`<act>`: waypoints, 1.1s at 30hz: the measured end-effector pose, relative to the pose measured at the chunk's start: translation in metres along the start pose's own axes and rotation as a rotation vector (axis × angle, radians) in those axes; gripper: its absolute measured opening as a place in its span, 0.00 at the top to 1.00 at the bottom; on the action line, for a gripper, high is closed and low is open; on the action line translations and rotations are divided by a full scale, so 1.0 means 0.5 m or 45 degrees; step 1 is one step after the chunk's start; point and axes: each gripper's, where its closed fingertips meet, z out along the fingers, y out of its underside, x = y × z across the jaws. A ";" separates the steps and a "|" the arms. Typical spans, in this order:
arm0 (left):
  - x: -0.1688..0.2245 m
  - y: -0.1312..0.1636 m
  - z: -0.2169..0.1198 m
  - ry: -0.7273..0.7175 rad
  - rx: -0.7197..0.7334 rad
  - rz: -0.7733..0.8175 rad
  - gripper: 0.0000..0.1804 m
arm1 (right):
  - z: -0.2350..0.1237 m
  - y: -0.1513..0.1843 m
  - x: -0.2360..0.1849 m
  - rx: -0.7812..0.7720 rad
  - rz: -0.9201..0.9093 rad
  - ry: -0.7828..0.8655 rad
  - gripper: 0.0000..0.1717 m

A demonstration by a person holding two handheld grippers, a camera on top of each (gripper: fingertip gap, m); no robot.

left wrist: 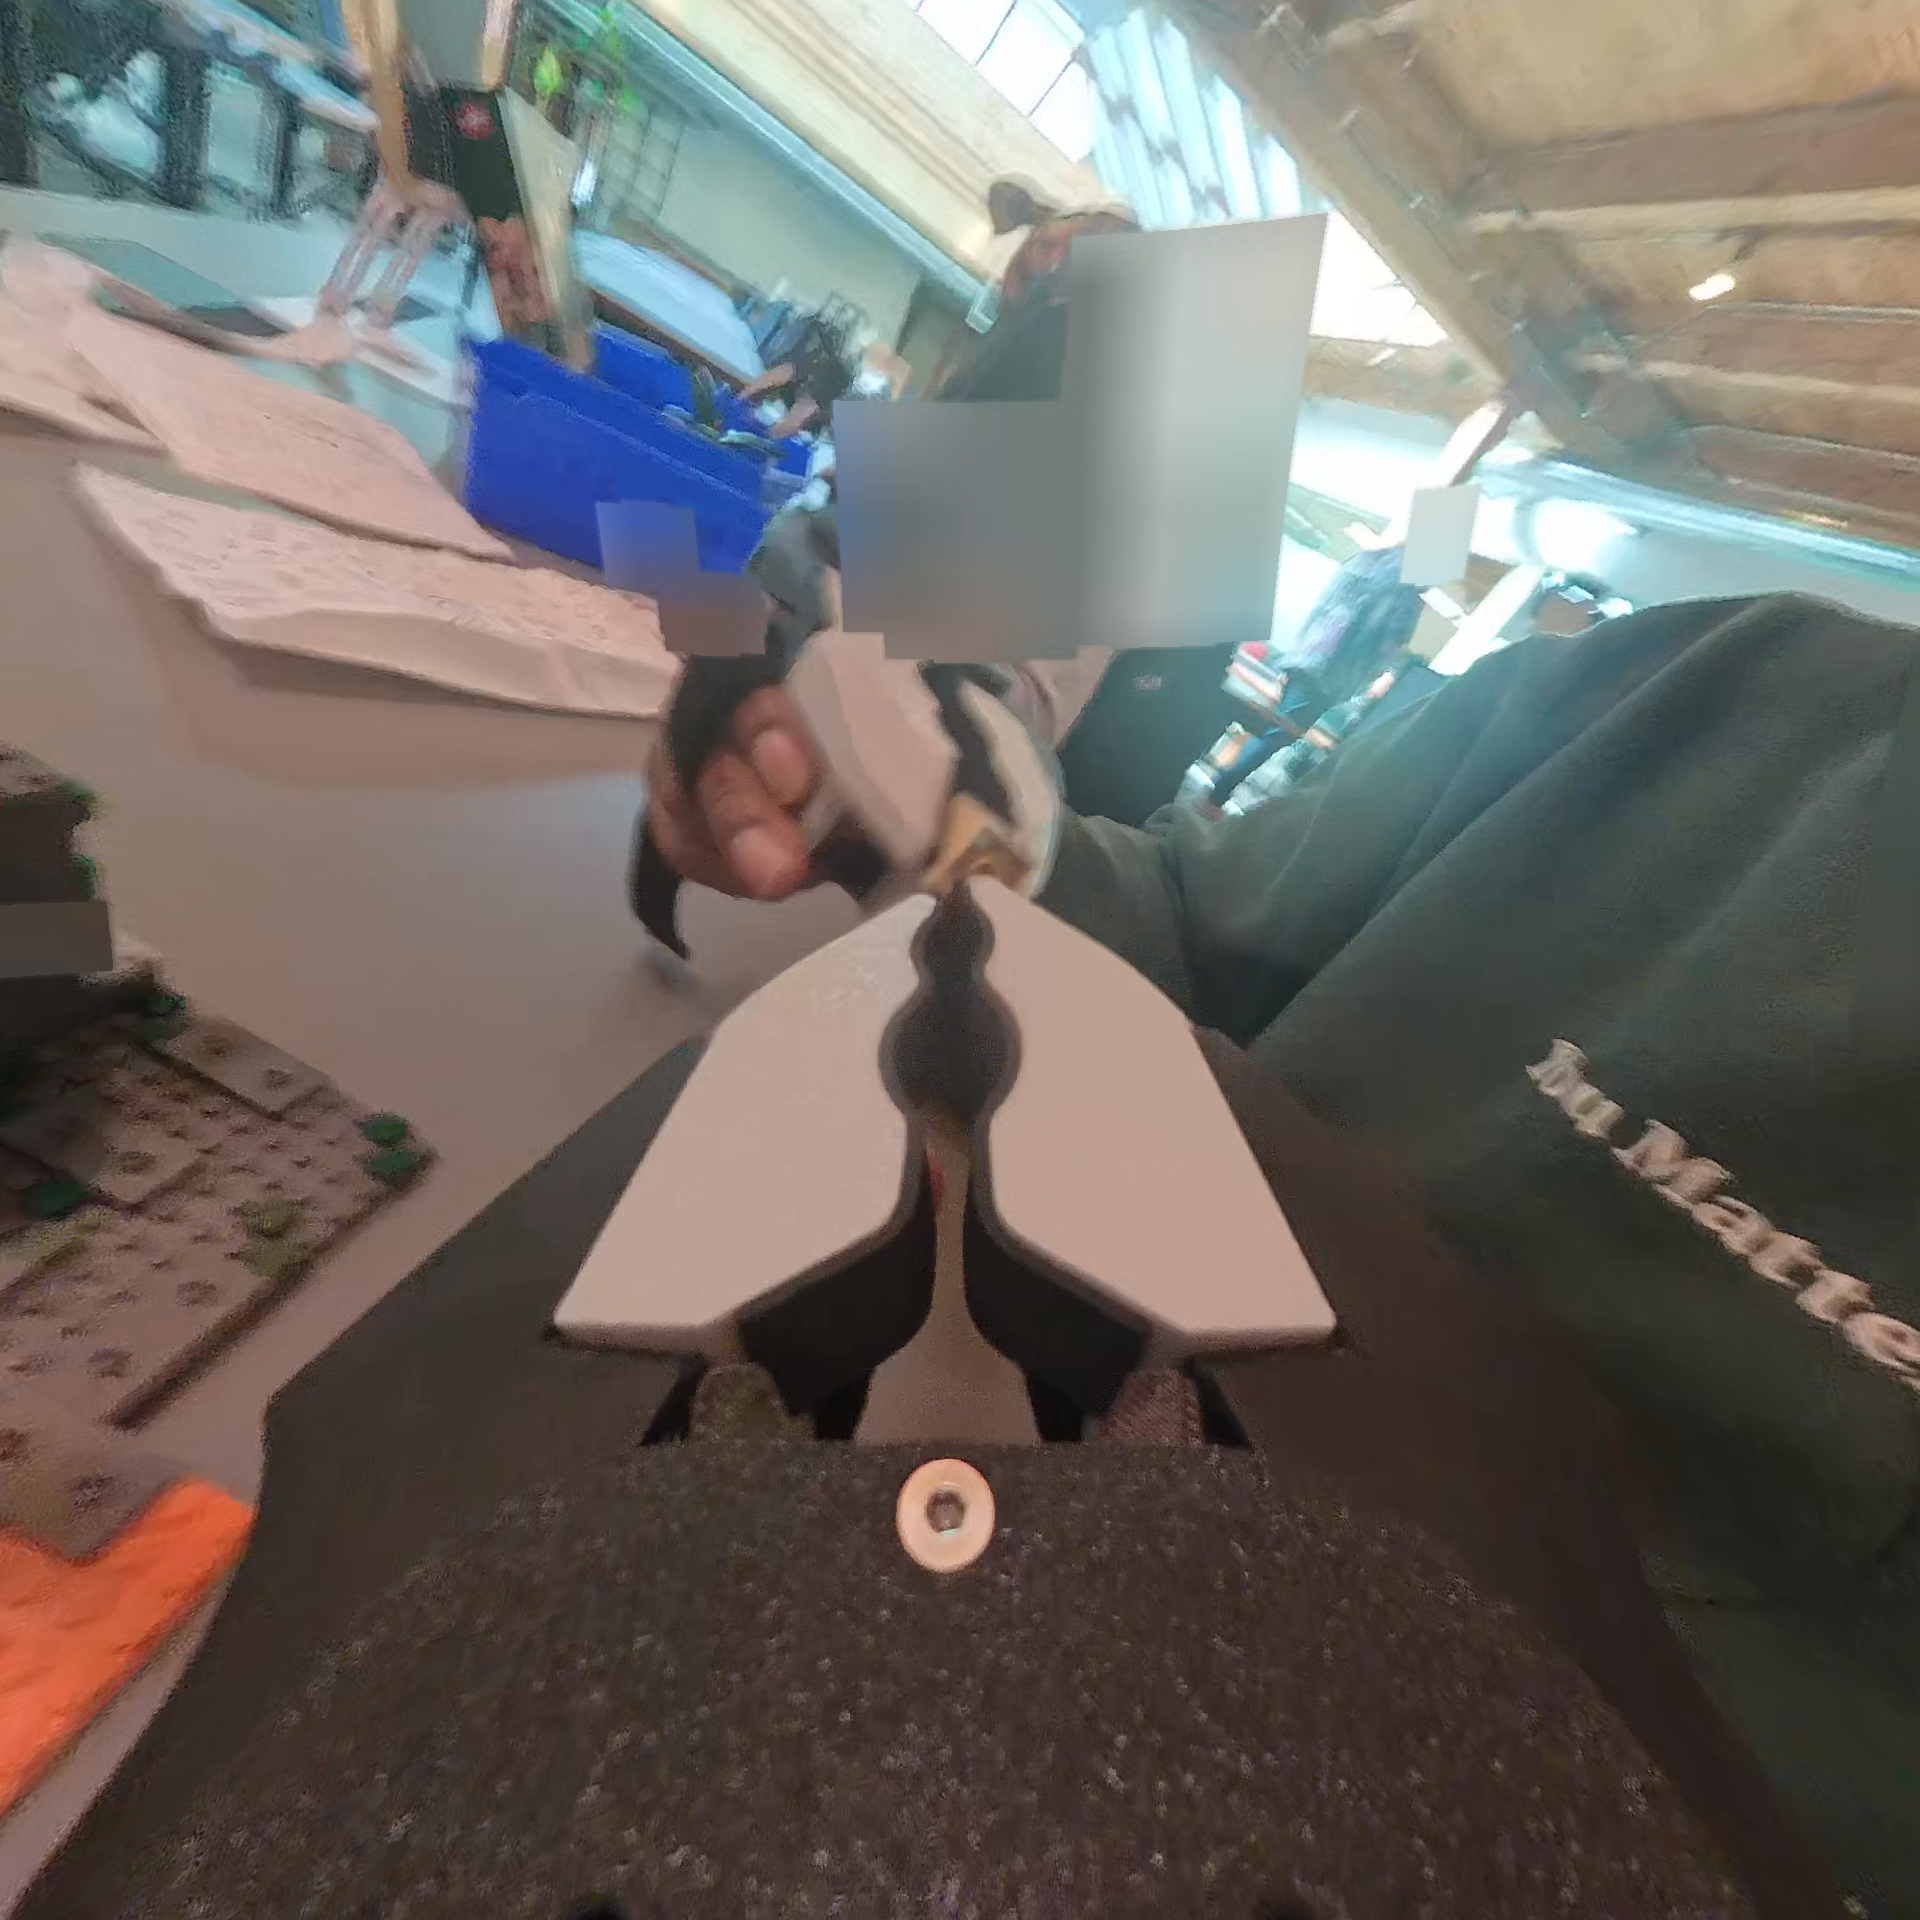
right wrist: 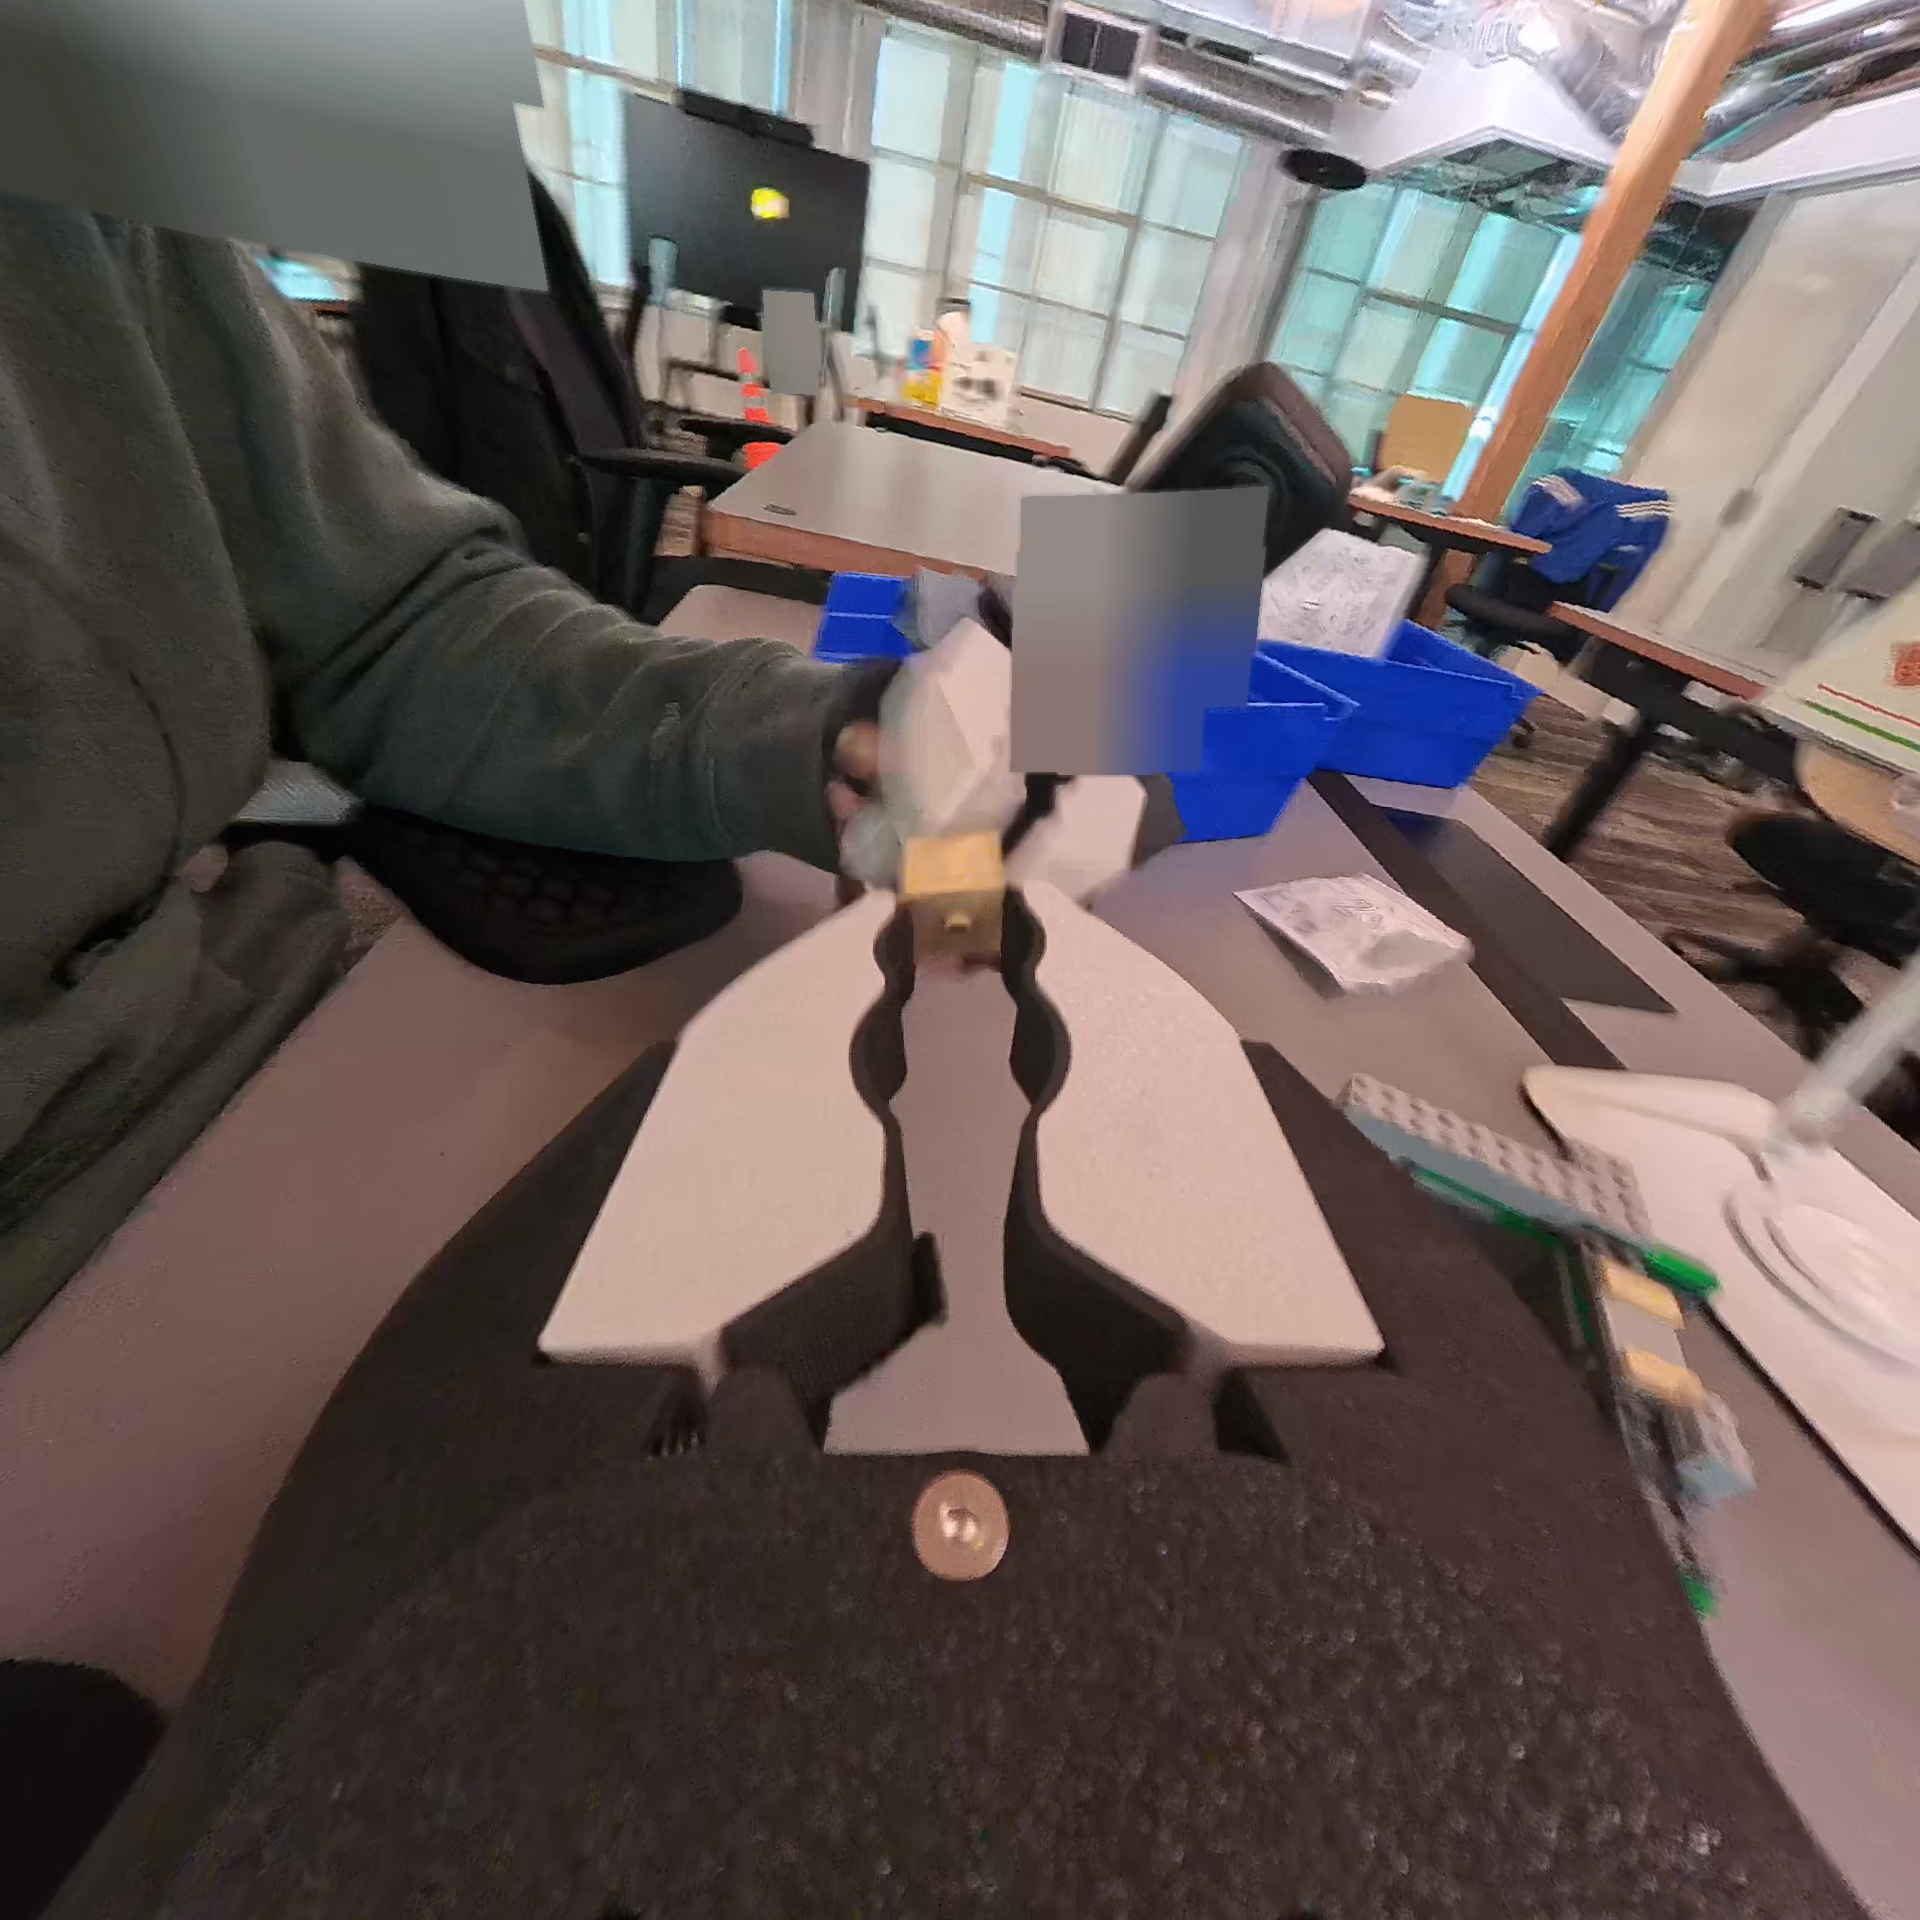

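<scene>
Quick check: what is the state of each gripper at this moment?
Left gripper: closed, nothing between its fingers.
Right gripper: closed on a small tan block, held at its fingertips.

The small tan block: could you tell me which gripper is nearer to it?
Right. The right gripper grips the tan block between its fingertips. The left gripper is shut, its tips just meeting the block from the opposite side.
</scene>
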 end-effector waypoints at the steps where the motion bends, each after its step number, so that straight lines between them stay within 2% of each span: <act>1: -0.016 -0.020 -0.024 -0.057 0.093 0.015 1.00 | -0.025 -0.034 0.006 0.136 0.057 0.003 0.91; 2: -0.025 -0.035 -0.058 -0.076 0.155 -0.021 1.00 | -0.060 -0.058 0.022 0.216 0.076 0.046 0.91; 3: -0.025 -0.035 -0.077 -0.107 0.131 0.043 1.00 | -0.075 -0.056 0.035 0.171 0.016 0.119 0.91; 5: -0.013 -0.032 -0.066 -0.134 0.053 0.129 1.00 | -0.056 -0.042 0.029 0.114 -0.038 0.133 0.91; 8: -0.031 -0.031 -0.041 -0.157 0.072 0.053 0.99 | -0.016 -0.016 0.022 0.031 -0.077 0.124 0.91; 10: -0.034 -0.014 -0.031 -0.133 0.045 -0.021 0.85 | -0.009 -0.012 0.026 0.012 -0.102 0.149 0.91; 12: -0.034 -0.017 -0.024 -0.094 0.096 -0.108 0.78 | -0.003 0.002 0.028 -0.056 -0.166 0.193 0.91; 14: -0.028 -0.020 -0.012 -0.042 0.129 -0.185 0.75 | 0.006 0.008 0.028 -0.096 -0.218 0.226 0.91; 16: -0.027 -0.011 0.001 -0.021 0.110 -0.234 0.77 | 0.016 0.019 0.026 -0.177 -0.303 0.251 0.91; 19: -0.022 0.001 0.013 0.029 0.089 -0.288 0.89 | 0.023 0.028 0.024 -0.265 -0.407 0.286 0.91; 30: -0.015 0.004 0.007 0.091 0.066 -0.335 0.90 | 0.033 0.018 0.017 -0.330 -0.614 0.386 0.90; 33: -0.010 0.007 0.006 0.110 0.040 -0.336 0.90 | 0.032 0.018 0.013 -0.359 -0.525 0.355 0.90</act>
